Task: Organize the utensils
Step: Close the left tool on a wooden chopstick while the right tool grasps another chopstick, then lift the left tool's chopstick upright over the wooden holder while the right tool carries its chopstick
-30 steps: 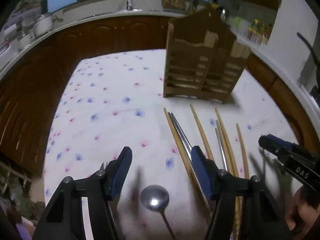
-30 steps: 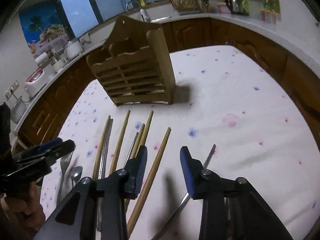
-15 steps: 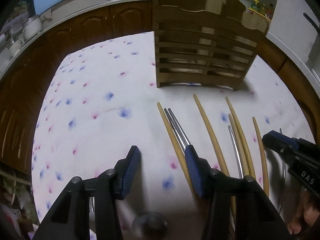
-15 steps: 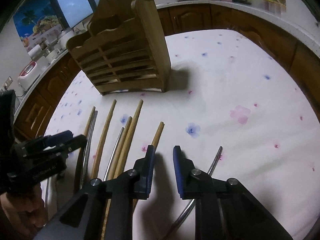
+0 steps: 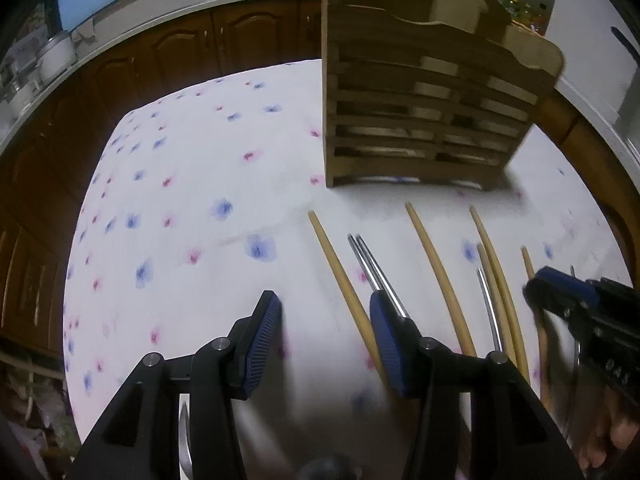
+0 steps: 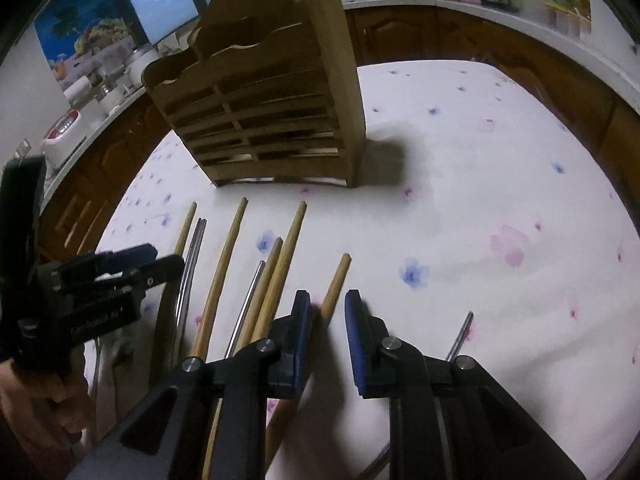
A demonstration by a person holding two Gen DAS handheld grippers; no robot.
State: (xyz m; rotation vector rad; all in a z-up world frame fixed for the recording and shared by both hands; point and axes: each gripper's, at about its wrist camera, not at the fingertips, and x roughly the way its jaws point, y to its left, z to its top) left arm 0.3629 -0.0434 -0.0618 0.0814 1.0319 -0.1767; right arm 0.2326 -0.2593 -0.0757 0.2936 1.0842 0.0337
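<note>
Nearest the lens in the right wrist view, the right gripper is seen at lower centre with its jaws narrowed around a wooden chopstick, a small gap left each side, so nothing's actually pinched yet. If it's closed off-centre, the stick could probably get rolled sideways into the neighbouring wooden pair, or tipped up by one end.

In the left wrist view, the left gripper is held spread at lower centre, empty, with a metal chopstick pair running under its right finger. A nudge there is a risk too.

The lower ends of every stick are hidden behind the grippers. Further back, the wooden utensil holder sits upper centre on the floral tablecloth; its compartments can't be seen into.
</note>
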